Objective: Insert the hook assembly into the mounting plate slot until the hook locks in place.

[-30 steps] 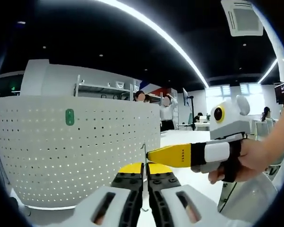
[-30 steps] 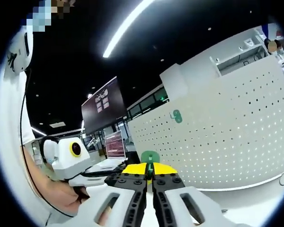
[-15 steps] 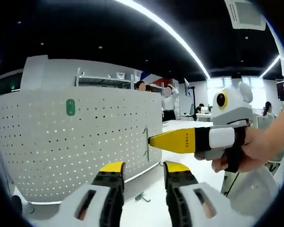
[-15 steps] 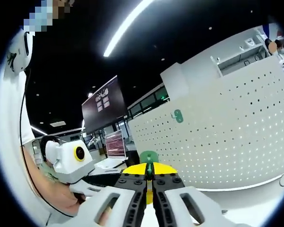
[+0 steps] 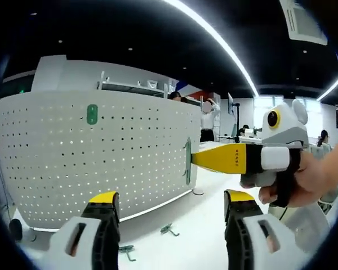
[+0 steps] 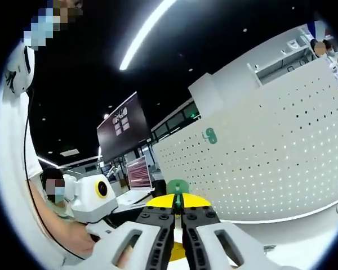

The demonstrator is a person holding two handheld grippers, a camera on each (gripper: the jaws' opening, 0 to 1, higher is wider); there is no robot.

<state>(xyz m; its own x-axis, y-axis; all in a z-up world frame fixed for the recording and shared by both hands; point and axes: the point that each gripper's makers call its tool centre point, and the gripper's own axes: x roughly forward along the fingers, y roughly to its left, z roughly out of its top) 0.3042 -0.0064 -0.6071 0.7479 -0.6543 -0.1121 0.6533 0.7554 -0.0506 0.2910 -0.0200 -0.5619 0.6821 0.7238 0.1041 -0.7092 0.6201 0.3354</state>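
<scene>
The white perforated mounting plate (image 5: pixel 101 163) stands upright on the table, with one green hook (image 5: pixel 92 114) fixed high on it. My left gripper (image 5: pixel 170 198) is open and holds nothing, well short of the plate. From the right comes my right gripper (image 5: pixel 194 160), shut on a green hook assembly (image 5: pixel 187 163) held near the plate's right end. In the right gripper view, that gripper (image 6: pixel 178 208) pinches the green hook assembly (image 6: pixel 177 187), and the plate (image 6: pixel 270 157) with its mounted hook (image 6: pixel 212 135) lies ahead to the right.
Two loose metal hooks (image 5: pixel 168 229) (image 5: pixel 125 250) lie on the white tabletop (image 5: pixel 191 225) in front of the plate. A person's hand (image 5: pixel 304 183) holds the right gripper. Desks, monitors and people stand in the background.
My left gripper's jaws went from shut to wide open. The right gripper kept hold of the green hook assembly beside the plate's right end.
</scene>
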